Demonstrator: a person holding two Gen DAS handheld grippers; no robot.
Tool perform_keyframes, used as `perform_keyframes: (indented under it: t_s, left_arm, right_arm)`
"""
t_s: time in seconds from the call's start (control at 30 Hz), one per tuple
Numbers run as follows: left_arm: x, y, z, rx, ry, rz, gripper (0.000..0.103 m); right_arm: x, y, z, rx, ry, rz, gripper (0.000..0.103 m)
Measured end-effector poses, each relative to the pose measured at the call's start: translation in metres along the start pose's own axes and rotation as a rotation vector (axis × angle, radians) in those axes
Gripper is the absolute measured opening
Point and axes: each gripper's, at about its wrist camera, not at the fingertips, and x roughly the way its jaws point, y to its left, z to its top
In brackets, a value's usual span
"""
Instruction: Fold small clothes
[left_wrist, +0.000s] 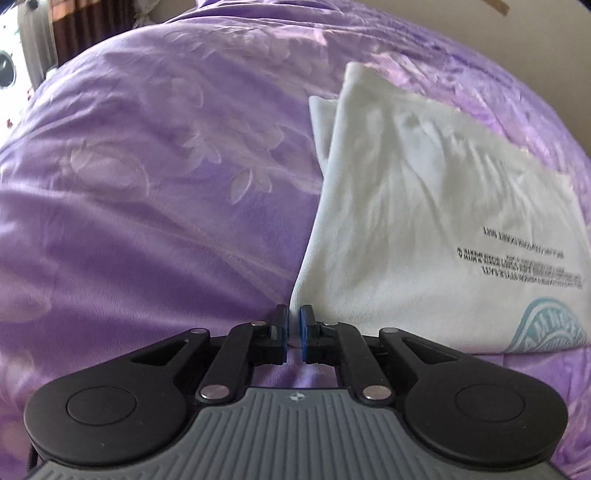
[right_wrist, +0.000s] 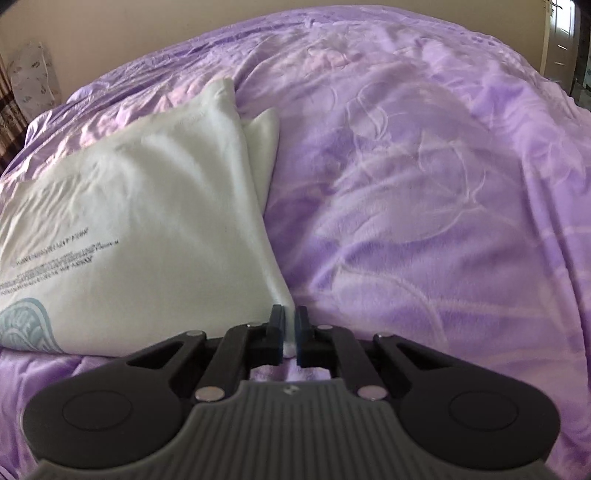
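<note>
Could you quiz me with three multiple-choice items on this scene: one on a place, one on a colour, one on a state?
1. What does the white garment lie on?
A. a purple bedspread
B. a wooden floor
C. a glass table

2. What colour is the round emblem printed on it?
A. red
B. pale teal
C. yellow

3. How does the left hand-held gripper stand?
A. wide open, apart from the cloth
B. shut on a garment corner
C. holding a hanger

Key: 1 A, purple bedspread surrounds it; 2 B, teal print shows; 3 B, white cloth sits between its pads, as with the right hand-held gripper.
</note>
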Motion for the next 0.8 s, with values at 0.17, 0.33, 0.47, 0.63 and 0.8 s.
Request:
perform_keyframes:
  t_s: [0.17,0.33,0.47,0.63,0.8]
  left_arm:
    - [-0.021,-0.009,0.007,0.086,-0.022,0.024,0.025]
    - [-0.041,-0.019,0.018,0.187,-0.075,0.066,0.040]
    - [-0.043,-0.031,0.036,0.202,-0.117,0.062,0.072]
    - [-0.039,-0.038,0.058,0.095,-0.168,0.011,0.074]
    - [-0.021,-0.044,0.076,0.100,-0.179,-0.022,0.074]
  right_arm:
    - [-0.010,0.004,0.006,-0.031,0.000,-0.002,0.006]
    - [-0.034,0.010,0.019,-0.062,-0.064,0.028,0.032]
    - [-0.037,0.010,0.041,-0.021,-0.118,0.080,0.036]
    - [-0.021,0.008,0.060,0.109,-0.160,0.141,0.036]
    - [0.007,-0.003,0.074,0.218,-0.146,0.197,0.037]
